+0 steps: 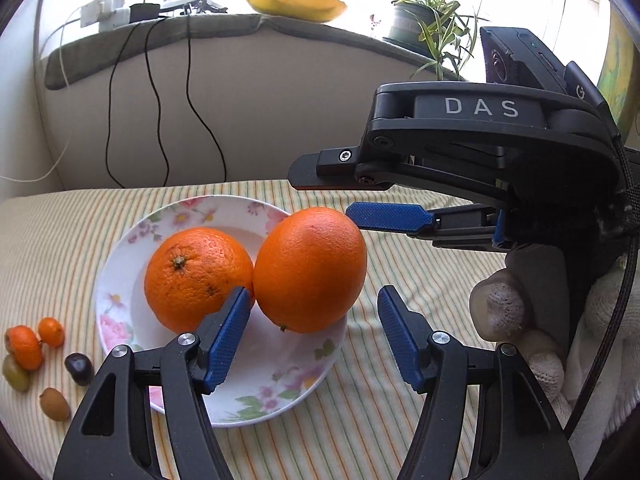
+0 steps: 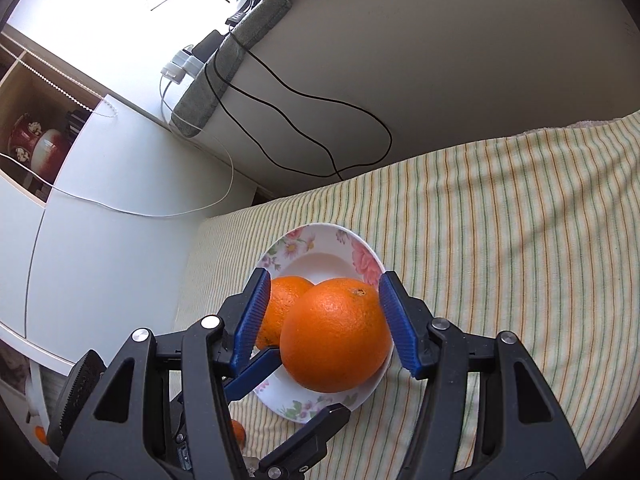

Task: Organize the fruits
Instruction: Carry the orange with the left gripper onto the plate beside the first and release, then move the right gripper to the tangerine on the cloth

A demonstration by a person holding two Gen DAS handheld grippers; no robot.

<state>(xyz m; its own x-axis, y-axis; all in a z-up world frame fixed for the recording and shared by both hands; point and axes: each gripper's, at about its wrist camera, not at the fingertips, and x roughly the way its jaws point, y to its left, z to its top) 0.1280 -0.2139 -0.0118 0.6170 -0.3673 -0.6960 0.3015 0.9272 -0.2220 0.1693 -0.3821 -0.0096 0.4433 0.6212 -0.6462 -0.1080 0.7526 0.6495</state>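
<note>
Left gripper point(image 1: 312, 340) hovers spread and empty; right gripper point(image 2: 324, 320), jaws parted, straddles the nearer orange point(image 2: 335, 334) without clamping. Just beyond the jaws, both oranges sit on the floral plate point(image 1: 120, 260); small fruits point(image 1: 40, 354) left of it await sorting

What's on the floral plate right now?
Two oranges sit on the plate, touching. They hide the plate's centre, so anything beneath can't be seen.
</note>
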